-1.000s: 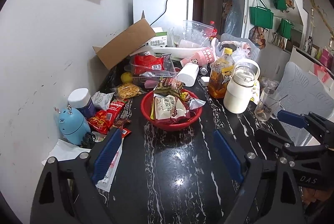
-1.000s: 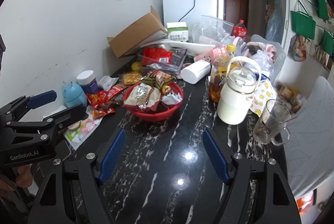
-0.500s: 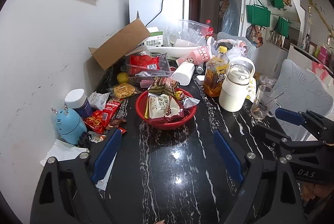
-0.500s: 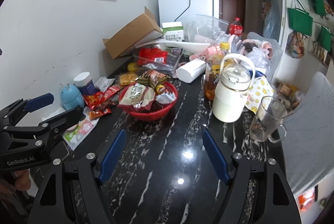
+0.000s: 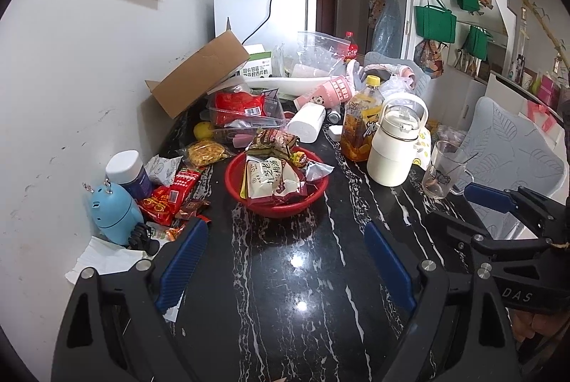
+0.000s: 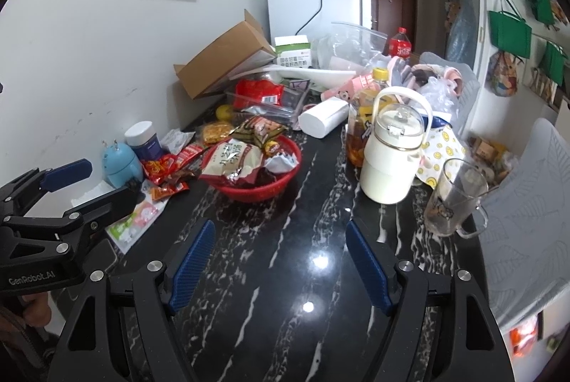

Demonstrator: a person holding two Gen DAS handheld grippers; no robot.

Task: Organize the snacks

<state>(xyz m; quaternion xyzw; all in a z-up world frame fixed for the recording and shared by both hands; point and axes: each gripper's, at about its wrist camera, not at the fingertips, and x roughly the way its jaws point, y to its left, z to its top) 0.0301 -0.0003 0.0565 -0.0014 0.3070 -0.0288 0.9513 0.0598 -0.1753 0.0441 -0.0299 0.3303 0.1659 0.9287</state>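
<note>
A red bowl [image 5: 313, 195] heaped with snack packets stands mid-table; it also shows in the right wrist view [image 6: 281, 184]. Loose red snack packets [image 5: 169, 195] and a yellow packet [image 5: 206, 152] lie left of it by the wall. A clear tray [image 5: 249, 118] behind holds a red bag. My left gripper [image 5: 285, 246] is open and empty, short of the bowl. My right gripper [image 6: 279, 246] is open and empty, to the right of the left one and also short of the bowl.
A white jug [image 5: 395, 146], a tea bottle [image 5: 359, 122] and a glass mug [image 5: 441, 173] stand right of the bowl. A blue gadget [image 5: 114, 214] and a white-capped jar [image 5: 128, 171] sit by the wall. A cardboard box [image 5: 199, 72] leans behind. Bare black marble [image 5: 285, 293] lies in front.
Both grippers have pulled back and risen a little, so the bowl and the clutter look slightly farther. Nothing on the table has moved.
</note>
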